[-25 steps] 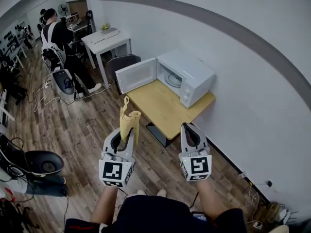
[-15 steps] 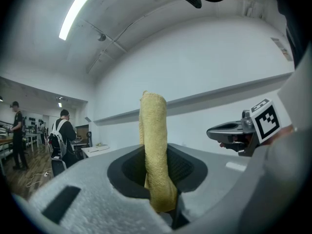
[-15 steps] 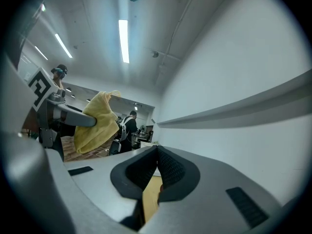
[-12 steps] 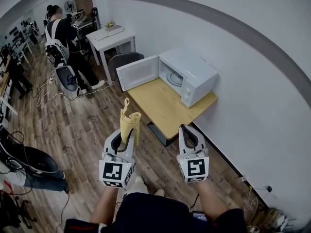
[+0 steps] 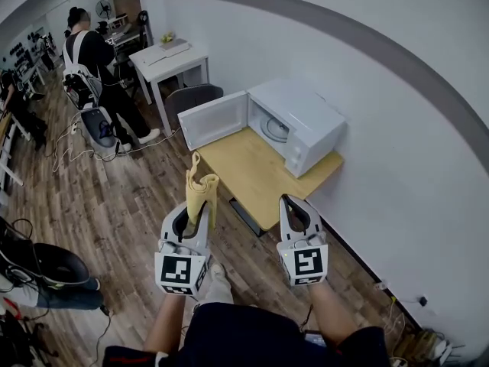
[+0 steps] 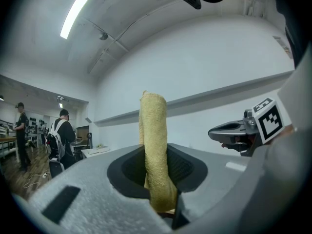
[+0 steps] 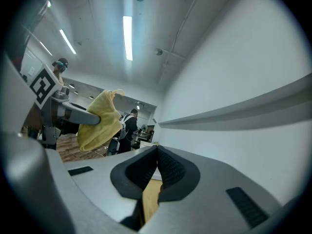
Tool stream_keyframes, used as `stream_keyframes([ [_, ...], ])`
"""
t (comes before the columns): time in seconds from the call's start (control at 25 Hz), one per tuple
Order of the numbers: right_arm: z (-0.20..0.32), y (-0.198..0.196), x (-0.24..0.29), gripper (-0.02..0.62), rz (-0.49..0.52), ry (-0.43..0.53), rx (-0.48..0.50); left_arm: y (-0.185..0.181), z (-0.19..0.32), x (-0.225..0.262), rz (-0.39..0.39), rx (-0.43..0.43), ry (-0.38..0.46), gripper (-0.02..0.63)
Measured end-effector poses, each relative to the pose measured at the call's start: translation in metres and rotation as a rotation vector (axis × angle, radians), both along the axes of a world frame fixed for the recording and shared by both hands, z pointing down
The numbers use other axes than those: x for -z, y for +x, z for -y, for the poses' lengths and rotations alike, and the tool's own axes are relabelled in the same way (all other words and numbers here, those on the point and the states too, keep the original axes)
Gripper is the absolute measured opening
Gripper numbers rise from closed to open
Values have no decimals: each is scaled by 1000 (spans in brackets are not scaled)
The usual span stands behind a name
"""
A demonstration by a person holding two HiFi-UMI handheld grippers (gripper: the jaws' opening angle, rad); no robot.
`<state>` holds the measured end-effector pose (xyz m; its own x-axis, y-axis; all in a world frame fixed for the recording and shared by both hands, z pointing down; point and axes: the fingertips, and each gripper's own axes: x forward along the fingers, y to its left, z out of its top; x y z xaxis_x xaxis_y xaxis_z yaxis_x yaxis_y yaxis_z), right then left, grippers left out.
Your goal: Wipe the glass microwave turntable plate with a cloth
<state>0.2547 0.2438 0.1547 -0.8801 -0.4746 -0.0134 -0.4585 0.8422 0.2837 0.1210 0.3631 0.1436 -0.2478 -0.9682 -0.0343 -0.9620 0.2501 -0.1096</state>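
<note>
The cloth (image 5: 201,192) in my left gripper (image 5: 195,211): mustard yellow, plain terry nap. Shells of the left and of my right gripper (image 5: 289,201): pale grey, inner faces black and ribbed. Marker cubes (image 5: 309,263): black squares on white. At 12 o'clock, microwave (image 5: 306,117) white; table (image 5: 248,176) under it light honey wood. Floor (image 5: 114,197) at 9 o'clock: brown planks, streaked grain. Wall (image 5: 397,167): white, one grey band.

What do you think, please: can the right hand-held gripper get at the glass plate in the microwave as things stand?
Probably yes, after a step closer: the microwave door stands open, the glass plate shows in the cavity, and nothing stands between it and the right hand-held gripper, shut and empty.
</note>
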Motion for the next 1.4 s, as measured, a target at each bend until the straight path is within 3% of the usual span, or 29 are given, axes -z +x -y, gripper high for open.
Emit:
stream_keyframes([
  [0.88, 112, -175, 0, 11, -9, -47, -95, -186, 120, -15, -36, -89, -41, 83],
  [1.16, 131, -208, -10, 11, -33, -35, -132, -218, 144, -27, -37, -157, -48, 83],
  [1.4, 142, -217, -23, 11, -82, -46, -149, -233, 159, -43, -70, -166, -65, 83],
])
